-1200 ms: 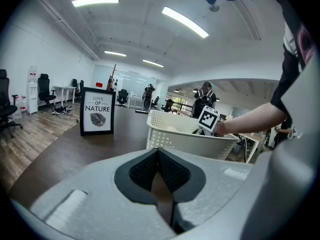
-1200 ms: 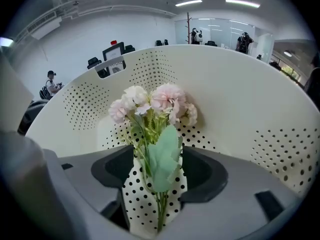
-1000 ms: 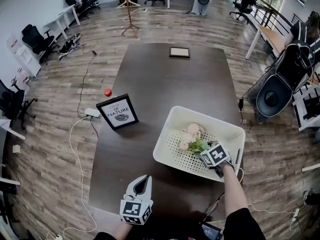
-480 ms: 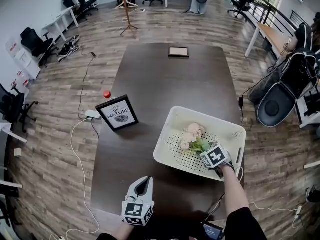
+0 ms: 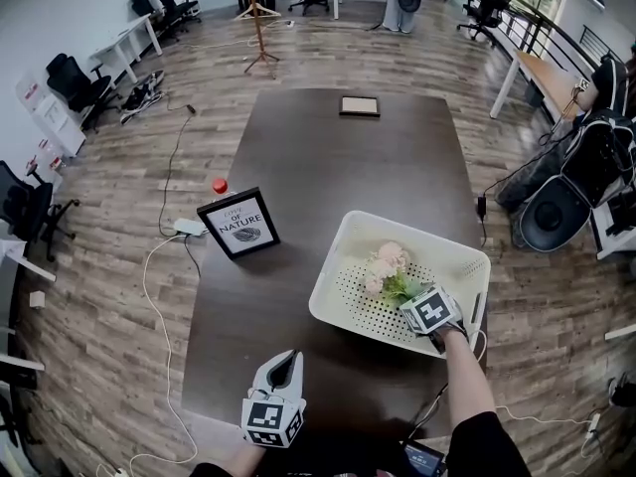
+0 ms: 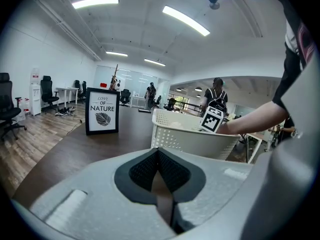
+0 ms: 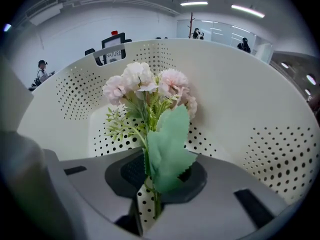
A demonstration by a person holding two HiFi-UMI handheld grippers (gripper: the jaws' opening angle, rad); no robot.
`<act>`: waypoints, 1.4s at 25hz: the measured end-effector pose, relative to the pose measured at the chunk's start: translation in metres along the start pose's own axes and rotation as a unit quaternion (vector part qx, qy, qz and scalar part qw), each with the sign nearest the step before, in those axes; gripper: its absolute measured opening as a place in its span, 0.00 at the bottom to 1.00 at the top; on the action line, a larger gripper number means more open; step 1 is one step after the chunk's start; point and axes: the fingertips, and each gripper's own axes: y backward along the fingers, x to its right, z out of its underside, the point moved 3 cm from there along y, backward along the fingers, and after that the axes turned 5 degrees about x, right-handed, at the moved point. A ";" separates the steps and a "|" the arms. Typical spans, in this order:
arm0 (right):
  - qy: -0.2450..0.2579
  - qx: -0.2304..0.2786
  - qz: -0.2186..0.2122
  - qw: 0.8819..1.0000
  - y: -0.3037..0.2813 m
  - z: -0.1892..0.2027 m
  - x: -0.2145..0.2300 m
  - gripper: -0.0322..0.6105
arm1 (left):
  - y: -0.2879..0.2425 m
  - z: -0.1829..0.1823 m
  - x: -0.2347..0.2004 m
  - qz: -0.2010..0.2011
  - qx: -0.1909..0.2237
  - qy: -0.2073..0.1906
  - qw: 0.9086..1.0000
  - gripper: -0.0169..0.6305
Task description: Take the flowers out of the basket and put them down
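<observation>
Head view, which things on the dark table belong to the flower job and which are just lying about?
In the job: bunch of pink fabric flowers; white perforated plastic basket; right gripper, jaws have just been closing on the stems.
Lying about: black-framed Nature sign; small flat dark frame; left gripper, shut and empty.

Reads as an open-plan office. Identified by black swivel chairs (image 5: pixel 70 78) parked at white desks (image 5: pixel 127 36) along the left side, a long wooden desk (image 5: pixel 542 73) beside the railing (image 5: pixel 527 23) on the right, a large dark meeting table (image 5: pixel 328 177) at centre on a wood-plank floor (image 5: pixel 119 266), and a wooden stand (image 5: pixel 260 18) toward the far end. Confirmed in the left gripper view by rows of ceiling strip lights (image 6: pixel 95 2) and people (image 6: pixel 216 91) standing among workstations in the background.
</observation>
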 end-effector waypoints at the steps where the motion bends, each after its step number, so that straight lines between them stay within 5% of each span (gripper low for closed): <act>1: 0.001 0.009 0.002 1.000 0.003 -0.003 0.001 0.16 | 0.000 0.000 0.000 0.000 0.001 0.000 1.000 0.04; 11: 0.000 0.061 -0.032 0.998 0.039 -0.039 -0.009 0.16 | 0.001 -0.002 0.007 0.014 0.008 -0.005 1.000 0.04; 35: 0.009 0.146 0.011 0.989 0.128 -0.095 -0.038 0.15 | 0.028 -0.015 0.010 0.025 0.056 -0.003 0.998 0.04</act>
